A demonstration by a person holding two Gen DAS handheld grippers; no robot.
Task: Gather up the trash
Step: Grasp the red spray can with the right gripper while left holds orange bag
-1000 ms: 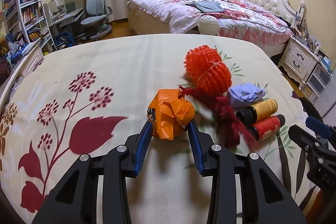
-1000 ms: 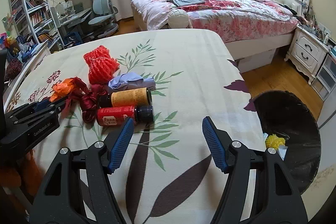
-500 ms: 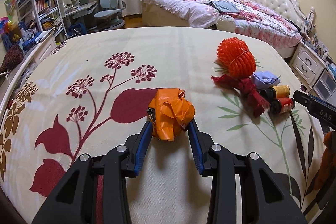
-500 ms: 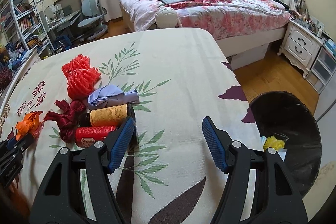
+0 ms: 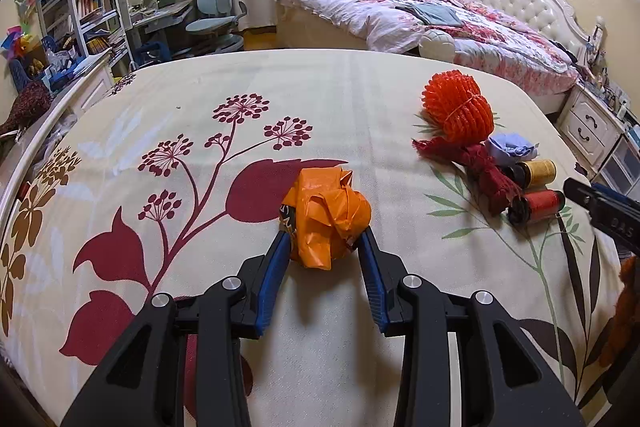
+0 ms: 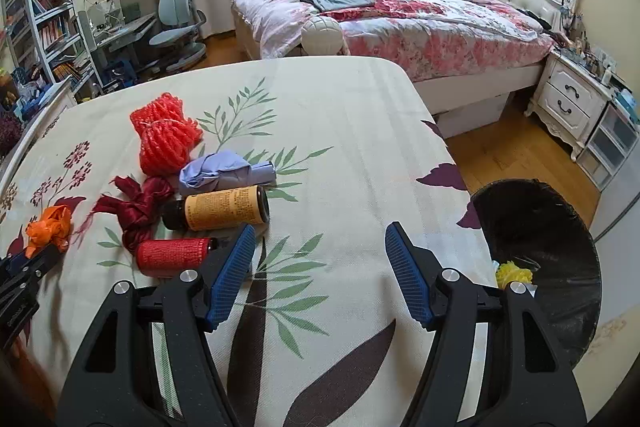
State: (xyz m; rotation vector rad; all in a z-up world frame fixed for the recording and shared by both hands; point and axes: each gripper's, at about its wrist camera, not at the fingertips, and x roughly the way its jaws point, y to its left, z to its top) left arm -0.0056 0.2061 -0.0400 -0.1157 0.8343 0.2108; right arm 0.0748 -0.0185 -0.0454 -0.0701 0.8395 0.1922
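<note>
My left gripper (image 5: 323, 235) is shut on a crumpled orange plastic wad (image 5: 326, 217), held just above the floral tablecloth (image 5: 200, 99). The same wad (image 6: 49, 227) shows at the left edge of the right wrist view. To its right lie a red foam net (image 5: 458, 107), a dark red ribbon bundle (image 5: 480, 169), a lilac paper wad (image 5: 512, 146), a yellow-labelled bottle (image 5: 538, 173) and a red-labelled bottle (image 5: 540, 205). My right gripper (image 6: 320, 239) hangs open over bare cloth, the red-labelled bottle (image 6: 172, 255) just left of its left finger. A black bin (image 6: 536, 259) stands beside the table at the right.
The bin holds a yellow wad (image 6: 512, 273). Beyond the table are a bed (image 6: 400, 15), a nightstand (image 6: 572, 103), a desk chair (image 5: 216, 15) and bookshelves (image 5: 76, 3). The tablecloth's right edge (image 6: 452, 163) drops to wooden floor.
My left gripper has carried the orange wad leftward, away from the pile of trash. The right gripper's view swung slightly; its jaws stay equally wide.
</note>
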